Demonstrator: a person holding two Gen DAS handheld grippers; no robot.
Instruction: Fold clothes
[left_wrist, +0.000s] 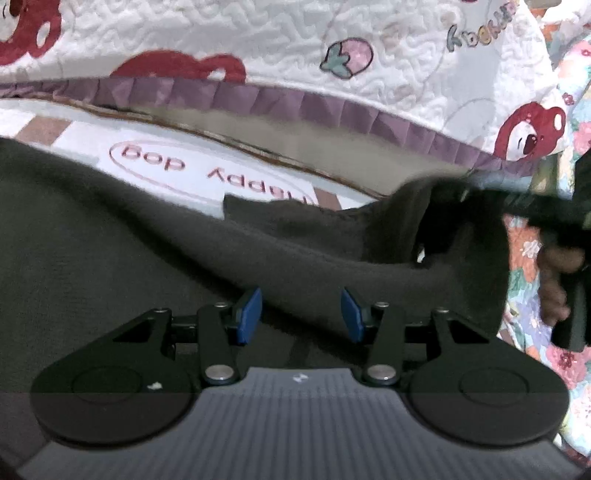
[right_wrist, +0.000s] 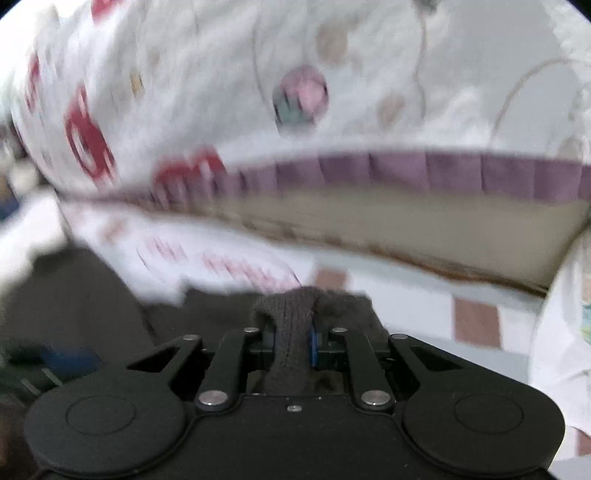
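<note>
My right fingers (right_wrist: 293, 341), nearest, are clamped on the dark knit garment (left_wrist: 110, 240), left fingers (left_wrist: 301, 314) apart over it; next I fold the lifted edge across.

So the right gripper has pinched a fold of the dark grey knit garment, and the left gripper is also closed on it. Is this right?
Not quite. The left gripper is open: the left wrist view shows its blue pads apart above the dark grey knit garment. The right gripper does pinch a fold.
</note>
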